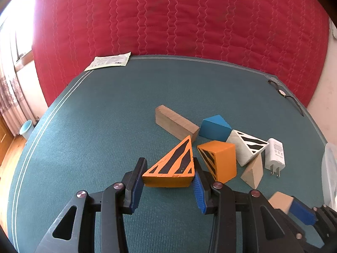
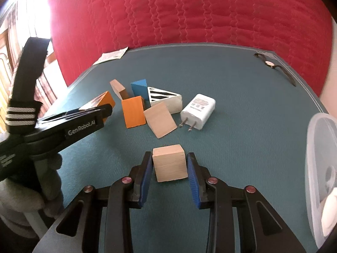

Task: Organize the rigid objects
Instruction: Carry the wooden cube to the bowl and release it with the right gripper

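Observation:
My left gripper (image 1: 167,179) is shut on an orange triangular block with black stripes (image 1: 172,166), one blue pad on each side, low over the teal mat (image 1: 105,126). My right gripper (image 2: 169,172) is shut on a plain wooden cube (image 2: 169,162), which sits on the mat between its pads. In the left wrist view that cube (image 1: 280,203) shows at the lower right. Beyond lie a long wooden block (image 1: 177,124), a blue wedge (image 1: 214,126), an orange striped wedge (image 1: 221,160), a white striped wedge (image 1: 244,149), a plain wooden wedge (image 1: 253,172) and a white charger (image 1: 274,156).
A clear plastic container (image 2: 320,168) stands at the mat's right edge. A wristwatch (image 2: 273,65) lies at the far right corner and a paper packet (image 2: 111,55) at the far left. A red quilt (image 2: 189,10) rises behind. A gloved hand (image 2: 21,194) holds the left gripper.

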### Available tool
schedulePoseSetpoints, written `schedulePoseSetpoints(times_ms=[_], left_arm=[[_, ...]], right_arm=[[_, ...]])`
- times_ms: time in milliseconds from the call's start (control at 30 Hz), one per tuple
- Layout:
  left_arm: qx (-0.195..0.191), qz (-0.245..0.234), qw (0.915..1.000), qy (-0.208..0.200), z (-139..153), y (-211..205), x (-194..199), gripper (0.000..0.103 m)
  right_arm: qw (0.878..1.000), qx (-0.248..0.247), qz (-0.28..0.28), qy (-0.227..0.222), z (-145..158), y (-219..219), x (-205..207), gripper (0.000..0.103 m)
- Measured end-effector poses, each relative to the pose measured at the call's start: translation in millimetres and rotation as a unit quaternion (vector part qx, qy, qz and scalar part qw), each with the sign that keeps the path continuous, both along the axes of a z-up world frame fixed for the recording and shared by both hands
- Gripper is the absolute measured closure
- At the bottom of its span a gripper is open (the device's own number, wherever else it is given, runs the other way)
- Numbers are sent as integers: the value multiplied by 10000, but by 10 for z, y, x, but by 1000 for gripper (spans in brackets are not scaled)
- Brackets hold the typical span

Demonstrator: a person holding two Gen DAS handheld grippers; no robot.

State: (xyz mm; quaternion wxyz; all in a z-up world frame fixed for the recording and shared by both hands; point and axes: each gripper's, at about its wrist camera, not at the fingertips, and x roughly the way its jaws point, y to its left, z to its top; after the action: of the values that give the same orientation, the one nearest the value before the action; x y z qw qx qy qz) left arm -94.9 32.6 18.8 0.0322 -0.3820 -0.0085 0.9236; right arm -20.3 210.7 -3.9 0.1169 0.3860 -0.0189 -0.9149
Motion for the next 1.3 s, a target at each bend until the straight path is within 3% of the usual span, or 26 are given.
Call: schedulePoseSetpoints(times_ms=[833,1300], left_arm=[[-117,-428,9989,133,24,269,184,59],[0,-693,9974,190,86,378,313,59]], right_arm=[[9932,-406,-1043,321,255,825,370,69],[9789,-253,-1923,646,398,1363,448,69]])
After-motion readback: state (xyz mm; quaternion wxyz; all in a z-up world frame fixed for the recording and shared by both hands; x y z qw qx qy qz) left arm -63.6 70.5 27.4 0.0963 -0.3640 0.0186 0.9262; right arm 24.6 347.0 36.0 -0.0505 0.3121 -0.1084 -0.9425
